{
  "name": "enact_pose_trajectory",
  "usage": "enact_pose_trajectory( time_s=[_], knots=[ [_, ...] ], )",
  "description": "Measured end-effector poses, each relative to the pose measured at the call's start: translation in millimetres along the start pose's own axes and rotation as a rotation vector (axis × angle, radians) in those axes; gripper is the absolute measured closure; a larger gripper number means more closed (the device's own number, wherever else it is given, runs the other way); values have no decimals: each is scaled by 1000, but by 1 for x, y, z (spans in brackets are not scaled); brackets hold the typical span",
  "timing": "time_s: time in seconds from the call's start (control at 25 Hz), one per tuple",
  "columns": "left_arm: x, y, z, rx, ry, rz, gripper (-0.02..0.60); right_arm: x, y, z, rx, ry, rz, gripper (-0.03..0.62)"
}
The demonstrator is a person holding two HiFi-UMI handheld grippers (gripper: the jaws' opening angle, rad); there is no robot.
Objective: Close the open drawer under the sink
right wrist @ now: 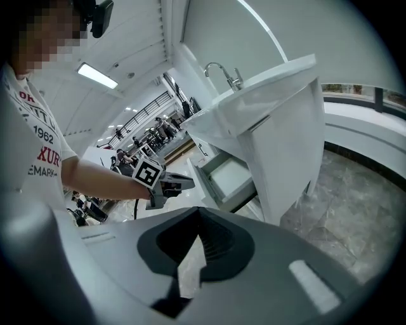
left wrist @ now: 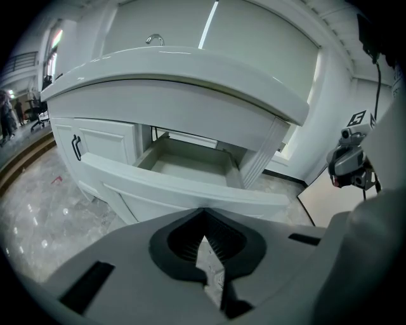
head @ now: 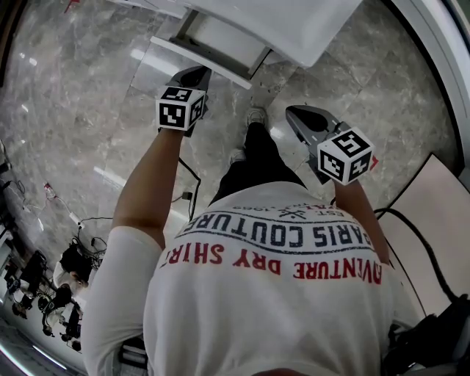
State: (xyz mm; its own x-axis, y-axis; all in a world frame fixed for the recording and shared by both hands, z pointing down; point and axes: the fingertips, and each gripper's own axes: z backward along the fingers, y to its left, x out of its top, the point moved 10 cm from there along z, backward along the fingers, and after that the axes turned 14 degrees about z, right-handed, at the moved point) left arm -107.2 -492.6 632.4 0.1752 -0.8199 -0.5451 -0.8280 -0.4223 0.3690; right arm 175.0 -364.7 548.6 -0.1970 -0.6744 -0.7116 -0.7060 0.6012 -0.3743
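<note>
The white drawer stands pulled out under the white sink, its inside empty. In the left gripper view its front panel lies straight ahead, a short way off. My left gripper is shut on nothing and points at the drawer front without touching it. My right gripper hangs lower right, also shut and empty; it sees the drawer from the side, with the left gripper just in front of it.
A cabinet door with a black handle is left of the drawer. A faucet rises over the sink. Cables and gear lie on the marble floor at left. A pale board lies at right.
</note>
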Motion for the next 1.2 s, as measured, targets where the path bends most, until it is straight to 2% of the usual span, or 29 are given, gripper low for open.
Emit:
enact_pose_trajectory(
  time_s=[0.8, 1.2],
  knots=[
    [65, -14, -55, -40, -31, -10, 580, 11, -44, 1, -31, 9, -39, 592],
    [84, -25, -77, -46, -27, -48, 580, 2, -50, 13, -69, 10, -54, 592]
  ],
)
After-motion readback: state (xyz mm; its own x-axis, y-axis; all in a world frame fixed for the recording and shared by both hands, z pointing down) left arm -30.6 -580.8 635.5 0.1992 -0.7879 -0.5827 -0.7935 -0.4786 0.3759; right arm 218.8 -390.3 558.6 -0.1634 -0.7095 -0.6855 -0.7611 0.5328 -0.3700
